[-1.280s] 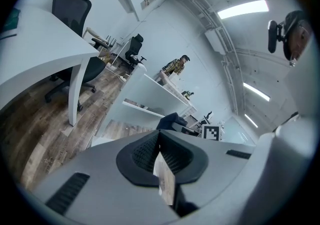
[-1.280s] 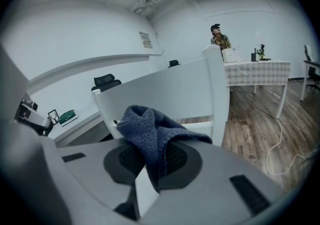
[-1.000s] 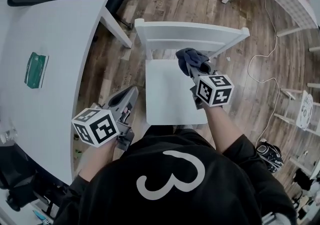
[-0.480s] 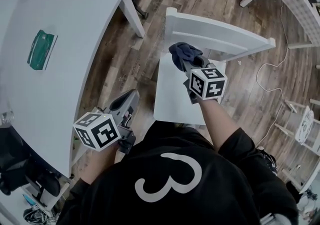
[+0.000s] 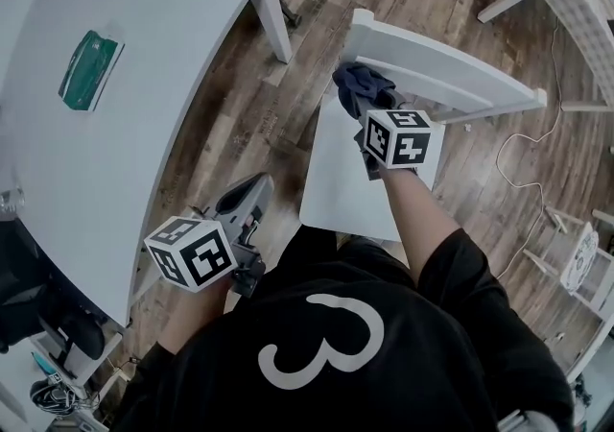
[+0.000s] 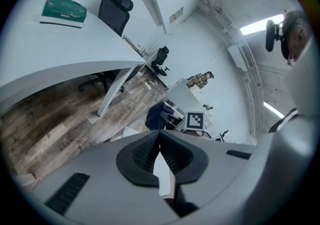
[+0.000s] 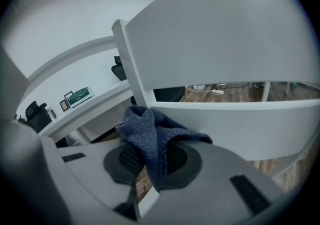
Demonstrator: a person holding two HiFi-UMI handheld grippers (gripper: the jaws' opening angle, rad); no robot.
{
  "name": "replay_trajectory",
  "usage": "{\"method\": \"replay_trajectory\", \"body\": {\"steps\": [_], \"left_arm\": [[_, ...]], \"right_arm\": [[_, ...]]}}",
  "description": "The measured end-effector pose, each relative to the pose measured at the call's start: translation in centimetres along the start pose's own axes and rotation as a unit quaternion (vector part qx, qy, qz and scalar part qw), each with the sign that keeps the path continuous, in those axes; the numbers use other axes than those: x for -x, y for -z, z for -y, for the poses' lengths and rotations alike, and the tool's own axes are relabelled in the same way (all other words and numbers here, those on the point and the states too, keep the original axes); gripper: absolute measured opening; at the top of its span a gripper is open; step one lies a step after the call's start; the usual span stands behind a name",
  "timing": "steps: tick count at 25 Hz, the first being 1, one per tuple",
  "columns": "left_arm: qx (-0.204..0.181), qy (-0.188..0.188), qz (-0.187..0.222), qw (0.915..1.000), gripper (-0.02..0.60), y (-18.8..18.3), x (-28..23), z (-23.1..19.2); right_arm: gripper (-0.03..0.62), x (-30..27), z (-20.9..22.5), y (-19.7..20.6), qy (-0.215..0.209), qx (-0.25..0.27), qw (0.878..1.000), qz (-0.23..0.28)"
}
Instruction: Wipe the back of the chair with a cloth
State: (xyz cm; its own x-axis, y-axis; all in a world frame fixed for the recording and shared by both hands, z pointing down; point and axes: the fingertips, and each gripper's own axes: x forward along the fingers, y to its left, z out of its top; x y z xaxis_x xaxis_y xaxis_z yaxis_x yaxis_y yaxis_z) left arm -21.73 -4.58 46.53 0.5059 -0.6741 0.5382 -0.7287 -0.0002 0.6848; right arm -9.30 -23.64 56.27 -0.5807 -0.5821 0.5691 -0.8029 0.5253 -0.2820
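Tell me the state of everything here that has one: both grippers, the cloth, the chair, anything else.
Chair, upright on the floor.
Right gripper, shut on the cloth.
Cloth, bunched, held up at the left end of the chair's back.
Left gripper, shut, empty, held low and apart from the chair.
Green packet, lying flat on the table.

The white table (image 5: 173,27) bears a green packet (image 5: 89,70).

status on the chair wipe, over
Right gripper shut on cloth, at chair back. Left gripper shut, empty, held low. Nothing in the way.
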Motion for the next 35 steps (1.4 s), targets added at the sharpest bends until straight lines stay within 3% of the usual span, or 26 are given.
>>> {"method": "replay_trajectory", "body": {"steps": [10, 35], "left_arm": [[0.007, -0.004, 0.002, 1.0000, 0.014, 0.0, 0.1, -0.3], [-0.030, 0.024, -0.033, 0.9987, 0.014, -0.7, -2.9, 1.9]], "right_arm": [[0.052, -1.4, 0.7, -0.5, 0.020, -0.020, 1.000, -0.004], [0.052, 0.7, 3.6, -0.2, 0.033, -0.060, 0.998, 0.015]]}}
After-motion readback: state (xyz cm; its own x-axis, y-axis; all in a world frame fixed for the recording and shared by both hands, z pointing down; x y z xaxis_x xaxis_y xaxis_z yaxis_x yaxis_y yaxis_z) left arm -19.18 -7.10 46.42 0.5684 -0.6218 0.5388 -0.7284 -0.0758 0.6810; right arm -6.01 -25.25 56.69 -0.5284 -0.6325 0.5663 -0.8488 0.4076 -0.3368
